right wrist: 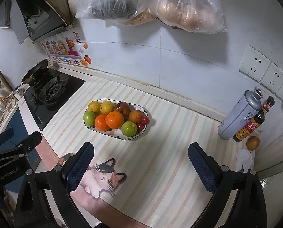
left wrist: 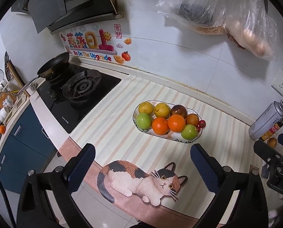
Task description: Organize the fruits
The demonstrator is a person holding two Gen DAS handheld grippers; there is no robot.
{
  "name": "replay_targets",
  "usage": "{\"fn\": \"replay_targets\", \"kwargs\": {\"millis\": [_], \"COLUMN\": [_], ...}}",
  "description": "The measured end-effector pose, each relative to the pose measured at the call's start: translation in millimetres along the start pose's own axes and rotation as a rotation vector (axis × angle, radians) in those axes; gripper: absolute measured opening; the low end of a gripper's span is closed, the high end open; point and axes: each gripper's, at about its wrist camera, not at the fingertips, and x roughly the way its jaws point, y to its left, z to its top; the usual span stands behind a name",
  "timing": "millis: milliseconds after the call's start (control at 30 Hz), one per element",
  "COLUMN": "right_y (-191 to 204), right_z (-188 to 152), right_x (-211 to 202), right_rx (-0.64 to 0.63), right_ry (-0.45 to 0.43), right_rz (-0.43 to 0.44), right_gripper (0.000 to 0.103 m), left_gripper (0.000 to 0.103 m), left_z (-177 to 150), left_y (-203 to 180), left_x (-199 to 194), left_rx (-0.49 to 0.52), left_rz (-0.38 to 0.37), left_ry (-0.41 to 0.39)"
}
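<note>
Two grippers, left (left wrist: 142, 158) and right (right wrist: 140, 156), hover with jaws spread and empty near the plate (right wrist: 143, 132) mid-table, its piled fruits round, firm, roll-prone—take the near green one (right wrist: 129, 128) across its widest girth, gently.

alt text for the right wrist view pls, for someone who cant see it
An oval plate piled with oranges, green and yellow fruit and small red tomatoes sits on a striped cat-print mat, with the open, empty right tongs in front of it. To the right, a lone brown fruit lies by a dark sauce bottle and a silver can; a gas hob is on the left.
</note>
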Motion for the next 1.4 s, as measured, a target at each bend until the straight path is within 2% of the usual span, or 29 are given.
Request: {"fn": "replay_targets", "kwargs": {"millis": [1400], "right_y": [3.3], "right_z": [-6.0], "right_x": [-5.0], "right_rx": [-0.015], "right_ry": [0.013], "right_rz": [0.024], "right_gripper": [0.102], "left_gripper": [0.103], "left_z": [-3.4], "left_y": [-5.5], "left_x": [-13.4], "left_rx": [-0.003], "left_rz": [-0.014], "left_ry": [-0.015]}}
